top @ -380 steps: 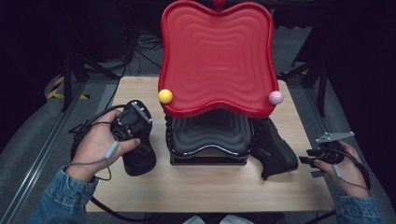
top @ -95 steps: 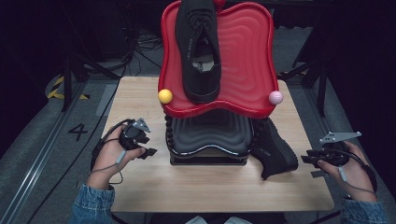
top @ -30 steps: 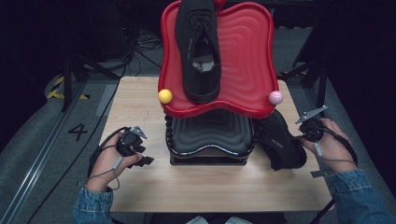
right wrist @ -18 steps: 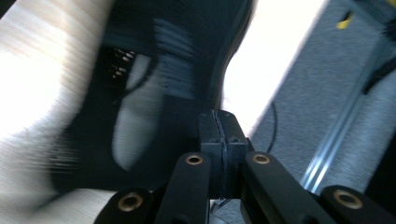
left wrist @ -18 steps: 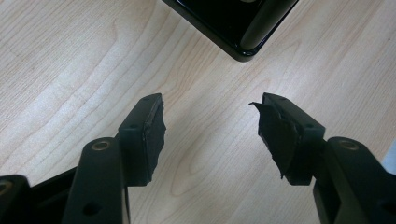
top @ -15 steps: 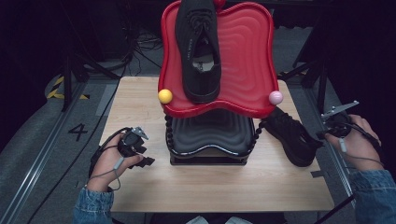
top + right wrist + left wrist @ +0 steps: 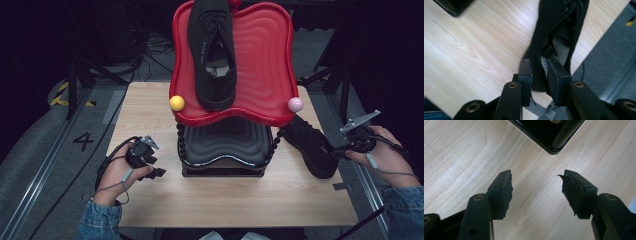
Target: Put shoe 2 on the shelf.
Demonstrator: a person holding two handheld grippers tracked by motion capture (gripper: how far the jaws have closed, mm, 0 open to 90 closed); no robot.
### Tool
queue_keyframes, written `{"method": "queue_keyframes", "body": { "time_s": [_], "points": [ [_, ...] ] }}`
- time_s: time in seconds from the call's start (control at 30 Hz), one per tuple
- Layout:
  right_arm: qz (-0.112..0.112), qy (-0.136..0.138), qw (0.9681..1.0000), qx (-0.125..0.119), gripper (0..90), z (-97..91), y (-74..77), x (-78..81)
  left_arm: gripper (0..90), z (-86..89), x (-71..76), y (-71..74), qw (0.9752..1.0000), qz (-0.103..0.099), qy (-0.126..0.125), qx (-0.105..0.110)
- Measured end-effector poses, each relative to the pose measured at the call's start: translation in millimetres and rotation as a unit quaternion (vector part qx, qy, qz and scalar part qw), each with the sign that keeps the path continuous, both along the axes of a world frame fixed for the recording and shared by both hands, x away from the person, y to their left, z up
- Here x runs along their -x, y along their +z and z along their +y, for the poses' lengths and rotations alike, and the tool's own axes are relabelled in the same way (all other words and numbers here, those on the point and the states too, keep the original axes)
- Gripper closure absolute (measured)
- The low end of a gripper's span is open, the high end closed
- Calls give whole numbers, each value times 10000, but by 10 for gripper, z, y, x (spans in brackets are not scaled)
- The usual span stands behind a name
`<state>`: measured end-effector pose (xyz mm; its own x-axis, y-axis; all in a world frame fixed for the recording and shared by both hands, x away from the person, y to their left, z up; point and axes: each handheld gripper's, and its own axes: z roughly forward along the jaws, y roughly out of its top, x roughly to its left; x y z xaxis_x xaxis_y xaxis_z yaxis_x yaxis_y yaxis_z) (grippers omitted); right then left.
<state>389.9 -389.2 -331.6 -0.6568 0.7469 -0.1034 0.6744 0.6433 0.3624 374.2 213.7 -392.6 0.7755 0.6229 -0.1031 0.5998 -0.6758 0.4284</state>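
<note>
Left hand-held gripper [image 7: 535,192] w/ jaws spread wide, nothing btwn them, over the pale wood surface [image 7: 461,152]. Black glossy stand base [image 7: 549,133]: corner sits just beyond the jaws, resting on the surface, apart from both pads [image 7: 505,191].

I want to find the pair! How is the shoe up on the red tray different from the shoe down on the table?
The shoe on the red tray rests high up, leaning on the red tray; the shoe on the table sits low by the table's right edge. Nothing touches the tray shoe, while the right gripper pinches the table shoe's side wall at its opening. The tray shoe points straight away; the table shoe lies slanted. Both are black lace-ups.
</note>
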Motion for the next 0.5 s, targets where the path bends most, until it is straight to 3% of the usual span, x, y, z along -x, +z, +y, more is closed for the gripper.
{"method": "queue_keyframes", "body": {
  "time_s": [0.1,0.13,0.23,0.3,0.5],
  "points": [
    [70,21,9999,157,800,27,-59,-25,428,0,6,0,10000,25,4,12],
    [130,47,9995,275,870,58,-100,-45,429,3,11,6,10000,21,-2,27],
    [151,21,9996,258,881,103,-79,-40,429,17,11,9,10000,-6,-3,18],
    [183,59,9996,200,882,134,-72,-33,430,16,19,6,10000,64,38,57],
    [399,446,9975,-364,882,470,-22,118,430,15,22,8,10000,62,-17,74]
  ]
}}
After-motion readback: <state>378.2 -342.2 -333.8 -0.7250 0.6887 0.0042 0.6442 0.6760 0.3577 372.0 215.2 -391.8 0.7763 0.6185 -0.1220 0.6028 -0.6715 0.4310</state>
